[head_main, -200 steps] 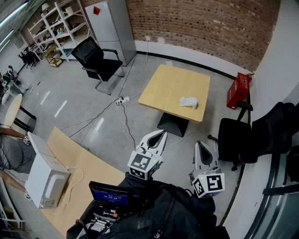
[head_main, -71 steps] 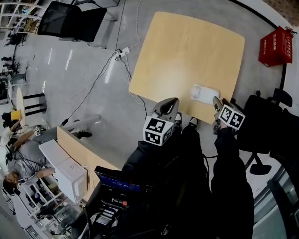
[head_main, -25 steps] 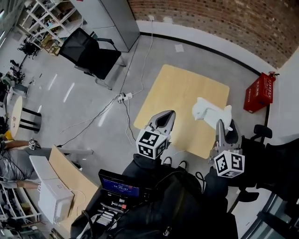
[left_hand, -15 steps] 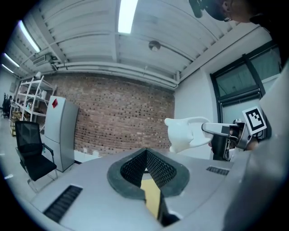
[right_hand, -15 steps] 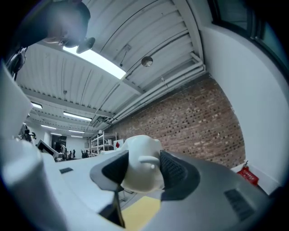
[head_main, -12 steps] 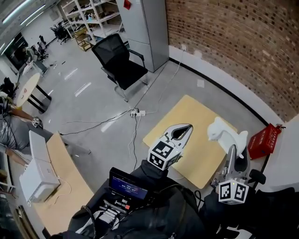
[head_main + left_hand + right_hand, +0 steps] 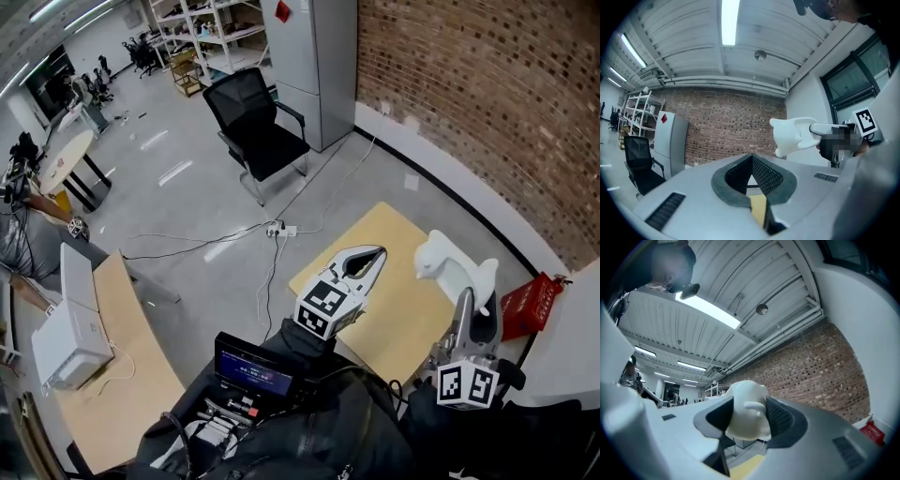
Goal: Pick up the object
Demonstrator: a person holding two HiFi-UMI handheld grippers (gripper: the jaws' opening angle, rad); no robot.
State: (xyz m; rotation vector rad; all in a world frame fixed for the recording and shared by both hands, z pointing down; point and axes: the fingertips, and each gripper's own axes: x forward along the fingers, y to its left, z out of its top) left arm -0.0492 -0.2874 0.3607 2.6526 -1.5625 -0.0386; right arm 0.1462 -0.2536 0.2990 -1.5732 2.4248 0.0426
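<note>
The object is a white, animal-shaped figure (image 7: 448, 269). My right gripper (image 7: 472, 298) is shut on it and holds it up in the air above the square wooden table (image 7: 394, 300). In the right gripper view the figure (image 7: 746, 416) fills the gap between both pads. My left gripper (image 7: 373, 253) hangs over the table's near left side, jaws shut with nothing in them. The left gripper view looks past its closed tips (image 7: 751, 159) at the held figure (image 7: 794, 136) to the right, against a white wall.
A black office chair (image 7: 258, 131) and a grey cabinet (image 7: 314, 56) stand beyond the table by the brick wall. A power strip with cables (image 7: 281, 230) lies on the floor. A red box (image 7: 530, 302) sits at the right. A desk with a white appliance (image 7: 67, 333) is at the left.
The figure lay on the table with my right gripper at it; now it is lifted well above the tabletop in that gripper. The head view has tilted up. The left gripper stays shut.
</note>
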